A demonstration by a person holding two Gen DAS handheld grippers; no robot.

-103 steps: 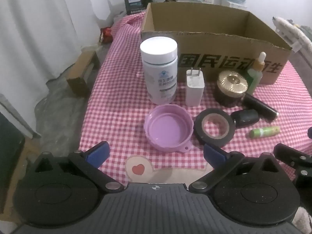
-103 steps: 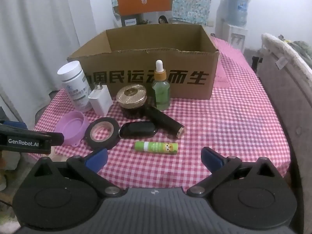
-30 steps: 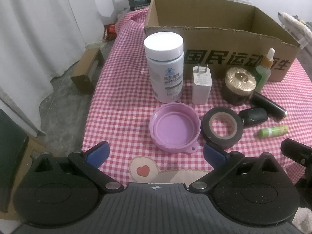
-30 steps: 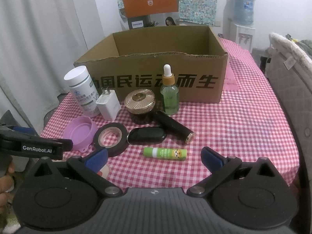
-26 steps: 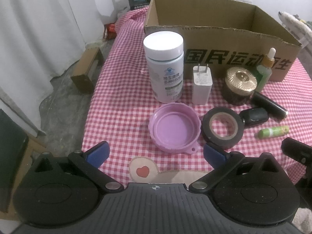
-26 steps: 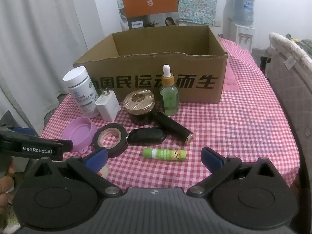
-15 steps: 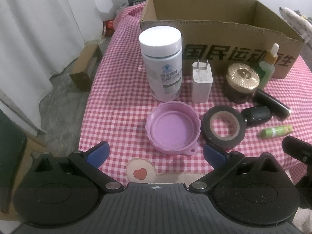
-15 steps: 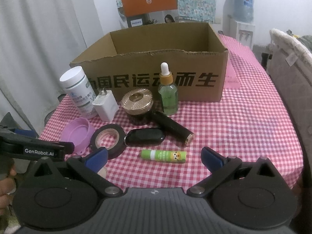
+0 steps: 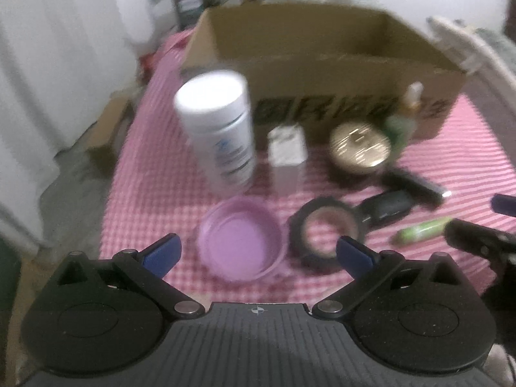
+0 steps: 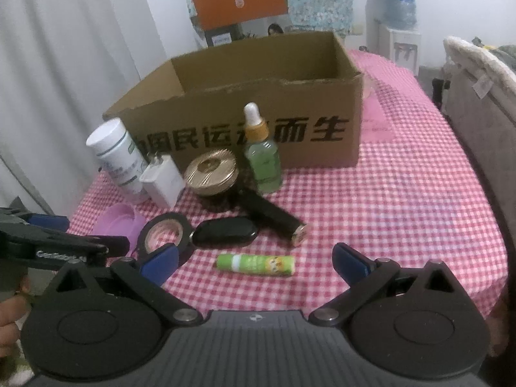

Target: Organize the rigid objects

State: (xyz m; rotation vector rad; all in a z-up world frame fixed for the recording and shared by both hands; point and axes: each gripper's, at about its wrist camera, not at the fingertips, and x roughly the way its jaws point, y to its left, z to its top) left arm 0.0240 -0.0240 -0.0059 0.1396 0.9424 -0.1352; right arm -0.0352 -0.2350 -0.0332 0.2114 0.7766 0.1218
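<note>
Both grippers gape empty before the cardboard box (image 10: pixel 258 96)
Left gripper (image 9: pixel 258 254) over one purple lid (image 9: pixel 240 242); right gripper (image 10: pixel 254 262) over one green tube (image 10: pixel 254 263); nine items total.

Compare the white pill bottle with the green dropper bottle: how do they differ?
The pill bottle is opaque white and wide, with a flat white cap; the dropper bottle is clear green and slimmer, with a narrow white dropper top over an orange collar. Both stand upright on the checked cloth in front of the cardboard box.
</note>
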